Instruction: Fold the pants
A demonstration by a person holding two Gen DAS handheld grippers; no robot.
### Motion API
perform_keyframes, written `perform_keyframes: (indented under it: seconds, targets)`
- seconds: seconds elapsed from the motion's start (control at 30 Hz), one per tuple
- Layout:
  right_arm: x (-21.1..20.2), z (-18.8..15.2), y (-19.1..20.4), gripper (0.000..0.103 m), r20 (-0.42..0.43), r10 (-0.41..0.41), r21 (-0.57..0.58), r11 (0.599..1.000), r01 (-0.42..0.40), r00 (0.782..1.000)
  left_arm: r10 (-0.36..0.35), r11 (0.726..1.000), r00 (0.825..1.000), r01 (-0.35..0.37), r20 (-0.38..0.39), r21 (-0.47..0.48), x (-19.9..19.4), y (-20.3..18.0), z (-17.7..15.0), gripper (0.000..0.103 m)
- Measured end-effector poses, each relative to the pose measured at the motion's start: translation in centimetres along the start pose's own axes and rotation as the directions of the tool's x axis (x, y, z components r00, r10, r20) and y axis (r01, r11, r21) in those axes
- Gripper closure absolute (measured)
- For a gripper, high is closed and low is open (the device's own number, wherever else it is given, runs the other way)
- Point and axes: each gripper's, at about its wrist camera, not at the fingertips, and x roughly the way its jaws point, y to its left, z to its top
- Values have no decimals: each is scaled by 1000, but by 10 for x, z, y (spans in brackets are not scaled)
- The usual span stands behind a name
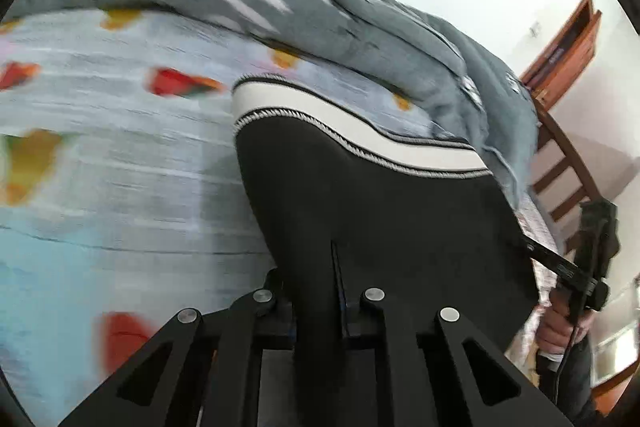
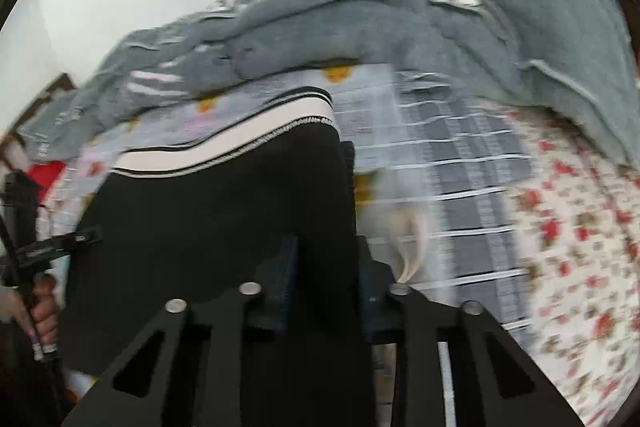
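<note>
- Left gripper (image 1: 338, 291) is clamped on the black pants (image 1: 372, 211); right gripper (image 2: 324, 279) pinches them too.
- Pants hang above the bed (image 1: 120, 163), white waistband (image 1: 340, 119) farthest from both grippers.

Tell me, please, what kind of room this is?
Probably a bedroom: the black pants lie on a printed bedsheet, a grey blanket is heaped behind, and a wooden bed frame shows at the side.

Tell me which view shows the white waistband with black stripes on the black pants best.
The left wrist view: the white waistband with black stripes runs sharp and unbroken across the black pants, zigzag stitching legible. The right wrist view shows the same waistband, but motion-blurred and curving away toward the left.
</note>
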Motion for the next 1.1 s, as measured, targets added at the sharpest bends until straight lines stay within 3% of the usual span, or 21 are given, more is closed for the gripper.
perform_keyframes:
  seconds: [0.1, 0.2, 0.27, 0.33, 0.37, 0.43, 0.47, 0.5, 0.6, 0.67, 0.73, 0.77, 0.8, 0.83, 0.9, 1.1]
  targets:
    - [7, -7, 41, 82, -22, 83, -49, 995, -84, 996, 74, 997, 997, -75, 31, 20, -37, 34, 0, 90]
    - [21, -17, 92, 81, -61, 148, -119, 981, -154, 987, 192, 978, 981, -194, 31, 75, -70, 66, 0, 89]
    - [31, -17, 123, 80, -96, 179, -178, 965, -194, 979, 244, 967, 970, -244, 17, 66, -81, 85, 1, 77]
    - [34, -9, 145, 79, -88, 183, -227, 953, -199, 979, 325, 943, 946, -322, -13, 87, -82, 98, 0, 72]
    - [32, -2, 152, 77, -43, 171, -218, 960, -176, 984, 356, 930, 935, -353, -5, 105, -83, 101, 0, 68]
    - [34, 16, 159, 65, 14, 191, -180, 966, -185, 982, 408, 905, 912, -411, 51, 110, -90, 101, -2, 63]
    - [39, 25, 165, 65, 16, 188, -170, 968, -183, 982, 446, 884, 892, -452, 80, 115, -92, 98, 0, 61]
    - [49, 35, 173, 65, 18, 148, -170, 975, -143, 989, 459, 876, 883, -468, 97, 120, -93, 94, 3, 60]
    - [84, 51, 184, 65, -35, 50, -164, 985, -55, 998, 423, 889, 897, -438, 127, 131, -95, 81, 12, 49]
    - [103, 51, 187, 63, -101, 32, -158, 986, -48, 994, 438, 876, 887, -457, 144, 151, -92, 73, 17, 46]
    - [105, 50, 189, 63, -85, 20, -165, 986, -34, 996, 455, 863, 876, -478, 157, 166, -88, 66, 19, 46]
    - [103, 48, 190, 64, -74, 18, -179, 983, -31, 997, 451, 865, 879, -473, 155, 169, -86, 64, 20, 46]
    - [102, 47, 190, 70, -64, 16, -192, 981, -28, 998, 445, 869, 883, -466, 148, 166, -83, 64, 21, 46]
    - [100, 45, 191, 82, -51, 18, -202, 979, -28, 999, 438, 876, 888, -457, 141, 158, -83, 64, 21, 46]
    - [94, 42, 192, 88, -17, 32, -227, 973, -35, 999, 428, 887, 893, -444, 138, 129, -84, 66, 23, 46]
    - [64, 32, 167, 89, 67, 104, -150, 984, -93, 992, 404, 899, 901, -423, 159, 112, -104, 69, 20, 44]
